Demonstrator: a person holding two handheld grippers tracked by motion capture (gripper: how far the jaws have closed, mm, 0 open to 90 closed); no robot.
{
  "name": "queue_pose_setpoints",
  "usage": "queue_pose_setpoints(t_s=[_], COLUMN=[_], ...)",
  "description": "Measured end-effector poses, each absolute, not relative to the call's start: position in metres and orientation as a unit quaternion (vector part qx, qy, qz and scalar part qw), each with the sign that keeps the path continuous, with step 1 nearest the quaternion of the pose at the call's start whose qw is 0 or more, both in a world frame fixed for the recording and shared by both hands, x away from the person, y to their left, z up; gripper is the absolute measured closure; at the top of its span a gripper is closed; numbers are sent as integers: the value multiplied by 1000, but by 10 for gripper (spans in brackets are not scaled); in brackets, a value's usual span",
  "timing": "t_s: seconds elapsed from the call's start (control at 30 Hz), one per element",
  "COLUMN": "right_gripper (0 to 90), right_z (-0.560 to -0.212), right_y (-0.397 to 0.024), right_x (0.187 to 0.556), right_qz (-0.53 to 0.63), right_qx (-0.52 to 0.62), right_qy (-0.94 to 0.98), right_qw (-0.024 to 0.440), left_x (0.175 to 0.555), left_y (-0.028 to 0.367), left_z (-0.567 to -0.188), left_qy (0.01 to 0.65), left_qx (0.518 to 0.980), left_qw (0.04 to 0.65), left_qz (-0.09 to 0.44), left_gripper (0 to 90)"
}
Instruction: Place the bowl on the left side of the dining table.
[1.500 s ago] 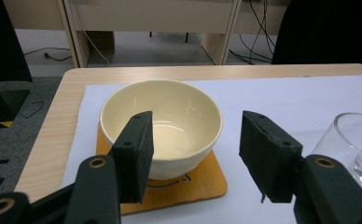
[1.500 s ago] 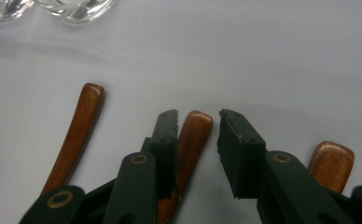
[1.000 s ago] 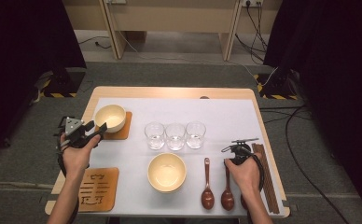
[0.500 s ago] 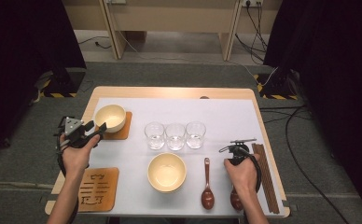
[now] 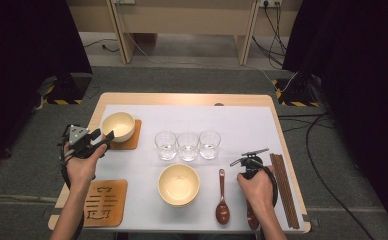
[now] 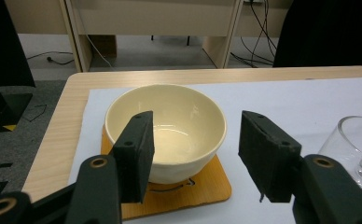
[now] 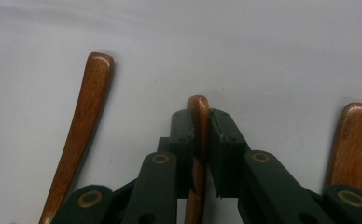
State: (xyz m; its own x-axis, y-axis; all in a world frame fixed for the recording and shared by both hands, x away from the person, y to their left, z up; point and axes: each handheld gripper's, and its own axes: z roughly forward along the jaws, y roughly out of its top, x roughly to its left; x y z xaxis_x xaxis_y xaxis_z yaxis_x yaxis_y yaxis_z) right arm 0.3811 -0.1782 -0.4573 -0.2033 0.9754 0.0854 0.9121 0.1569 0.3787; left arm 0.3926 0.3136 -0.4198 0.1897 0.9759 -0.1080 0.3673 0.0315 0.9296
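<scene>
We have the right gripper (image 7: 202, 140) closing its fingers on the handle tip of the middle wooden spoon (image 7: 198, 112), which lies on the white surface (image 5: 242, 125) between the other spoon (image 5: 222, 197) and the chopsticks (image 5: 285, 187); we should seat the pads squarely, then lift level so it does not swivel. The right gripper view shows the handle pinched between the pads, where the high view hides it under the hand; the left gripper (image 6: 195, 144) hangs wide open, holding nothing, before the bowl (image 6: 166, 128) on its coaster (image 6: 202, 189).
</scene>
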Motion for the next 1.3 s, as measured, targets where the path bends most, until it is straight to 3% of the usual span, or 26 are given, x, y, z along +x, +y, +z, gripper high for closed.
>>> queue_pose_setpoints(t_s=[0.2,0.53,1.3], right_gripper=[840,848,848], right_z=[-455,-456,-425], right_y=[-178,-182,-195], right_x=[381,380,372], right_qz=[167,203,355], right_qx=[625,613,551], right_qy=[759,761,742], right_qw=[64,62,141], left_x=[393,392,388], left_y=[313,313,310], left_z=[-420,-419,-413], left_qy=[546,545,538], left_qx=[615,615,610], left_qw=[466,469,481], left_qz=[326,325,327], left_gripper=[448,451,453])
